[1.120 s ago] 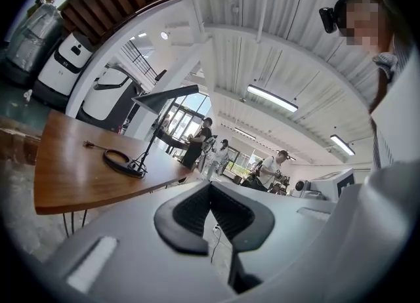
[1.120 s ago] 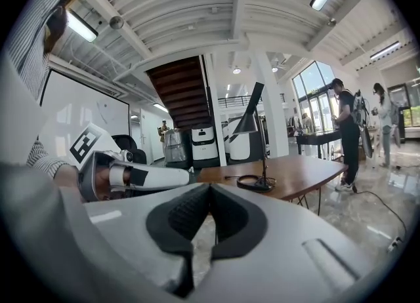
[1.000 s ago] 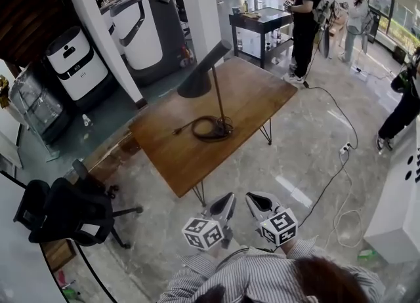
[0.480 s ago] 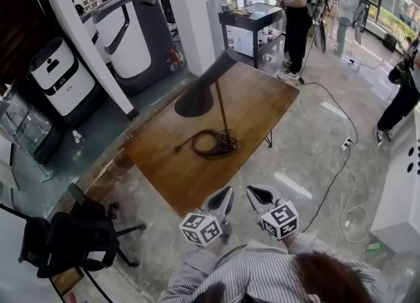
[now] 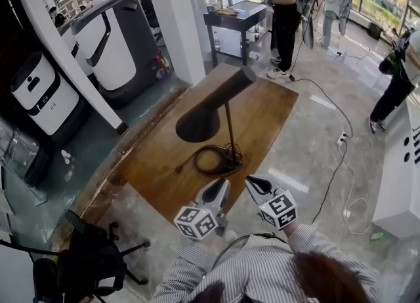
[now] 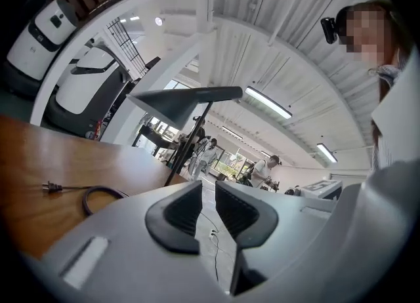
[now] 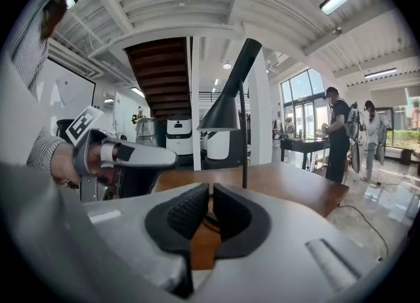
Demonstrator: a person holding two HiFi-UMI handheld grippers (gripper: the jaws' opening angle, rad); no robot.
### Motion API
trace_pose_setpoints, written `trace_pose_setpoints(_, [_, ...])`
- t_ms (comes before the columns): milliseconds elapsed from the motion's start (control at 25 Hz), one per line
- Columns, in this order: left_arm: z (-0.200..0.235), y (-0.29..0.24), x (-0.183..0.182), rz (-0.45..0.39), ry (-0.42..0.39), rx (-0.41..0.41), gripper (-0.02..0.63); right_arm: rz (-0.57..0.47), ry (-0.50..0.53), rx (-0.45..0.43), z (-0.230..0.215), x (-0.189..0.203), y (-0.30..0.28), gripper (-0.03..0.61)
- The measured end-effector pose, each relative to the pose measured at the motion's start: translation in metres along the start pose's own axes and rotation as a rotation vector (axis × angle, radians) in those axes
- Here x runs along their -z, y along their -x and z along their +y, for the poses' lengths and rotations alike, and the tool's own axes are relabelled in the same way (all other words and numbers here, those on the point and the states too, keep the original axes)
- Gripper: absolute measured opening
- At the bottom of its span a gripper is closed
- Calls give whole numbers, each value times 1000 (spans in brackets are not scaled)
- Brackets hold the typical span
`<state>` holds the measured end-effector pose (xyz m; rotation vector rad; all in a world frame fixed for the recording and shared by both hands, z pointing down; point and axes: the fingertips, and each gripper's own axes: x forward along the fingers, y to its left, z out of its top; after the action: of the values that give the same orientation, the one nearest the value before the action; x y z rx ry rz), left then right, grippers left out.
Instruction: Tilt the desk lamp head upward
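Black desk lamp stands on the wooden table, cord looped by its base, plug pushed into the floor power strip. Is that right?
Not quite. The desk lamp stands on the table with its cord looped by the base, but the plug lies loose on the tabletop, unplugged, as the left gripper view shows.

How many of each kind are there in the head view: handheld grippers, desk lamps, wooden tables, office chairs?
handheld grippers: 2 (left gripper, jaws just been opening, nothing between them; right gripper)
desk lamp: 1
wooden table: 1
black office chair: 1
Total: 5
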<state>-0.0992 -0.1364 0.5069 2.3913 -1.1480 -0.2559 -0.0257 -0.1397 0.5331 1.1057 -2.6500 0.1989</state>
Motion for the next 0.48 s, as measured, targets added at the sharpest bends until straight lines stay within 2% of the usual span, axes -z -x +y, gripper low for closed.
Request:
trace_pose_setpoints(200, [33, -25, -28, -45, 58, -24, 97, 6, 20, -6, -19, -10, -27, 17])
trace_pose_setpoints(320, [41, -42, -44, -70, 66, -33, 117, -8, 39, 3, -33, -19, -41, 20])
trace_pose_setpoints(480, [49, -63, -62, -117, 123, -36, 141, -27, 69, 30, -58, -33, -62, 48])
